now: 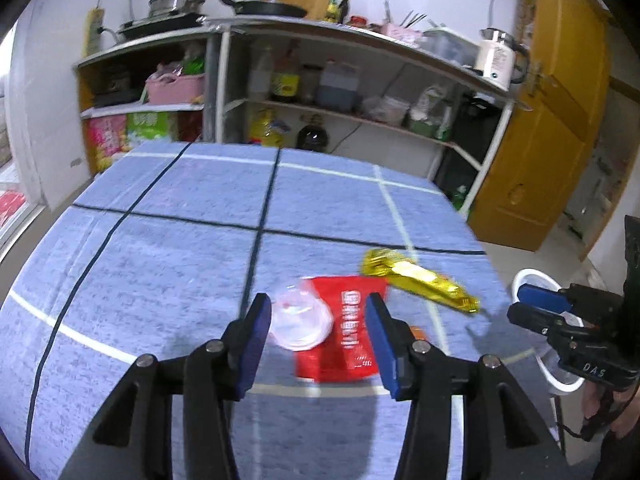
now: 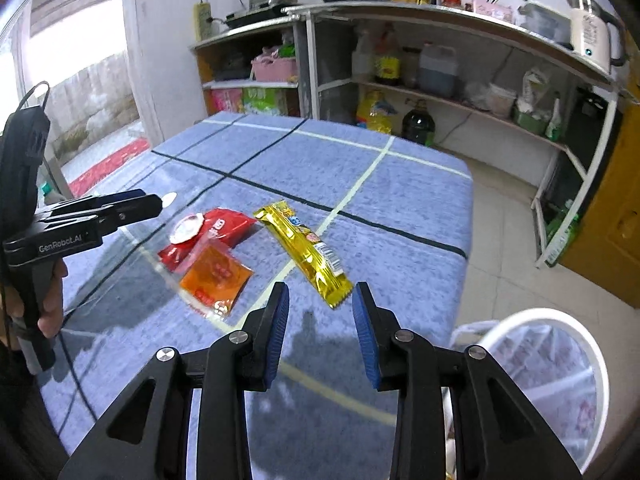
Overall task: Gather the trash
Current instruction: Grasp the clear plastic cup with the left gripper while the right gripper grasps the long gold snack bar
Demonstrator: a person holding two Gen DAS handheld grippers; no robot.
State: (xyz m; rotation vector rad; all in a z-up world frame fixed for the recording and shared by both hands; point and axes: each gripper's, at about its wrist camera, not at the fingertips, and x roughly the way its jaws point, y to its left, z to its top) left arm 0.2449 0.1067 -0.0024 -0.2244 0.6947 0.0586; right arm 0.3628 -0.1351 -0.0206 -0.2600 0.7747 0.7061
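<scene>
On the blue checked tablecloth point(image 1: 160, 240) lie a red wrapper point(image 1: 348, 332) point(image 2: 224, 224), a clear plastic lid point(image 1: 298, 320) point(image 2: 187, 229) on it, an orange sachet point(image 2: 214, 278) and a gold wrapper point(image 1: 420, 280) point(image 2: 306, 256). My left gripper point(image 1: 318, 308) is open, hovering just above the lid and red wrapper; it also shows in the right wrist view point(image 2: 132, 206). My right gripper point(image 2: 320, 298) is open and empty, just short of the gold wrapper's near end; it also shows in the left wrist view point(image 1: 536, 308).
A white wire waste basket point(image 2: 552, 364) point(image 1: 532, 280) stands on the floor off the table's right edge. Kitchen shelves point(image 1: 360, 116) with bottles and pots stand behind the table. A yellow door point(image 1: 552, 120) is at the right.
</scene>
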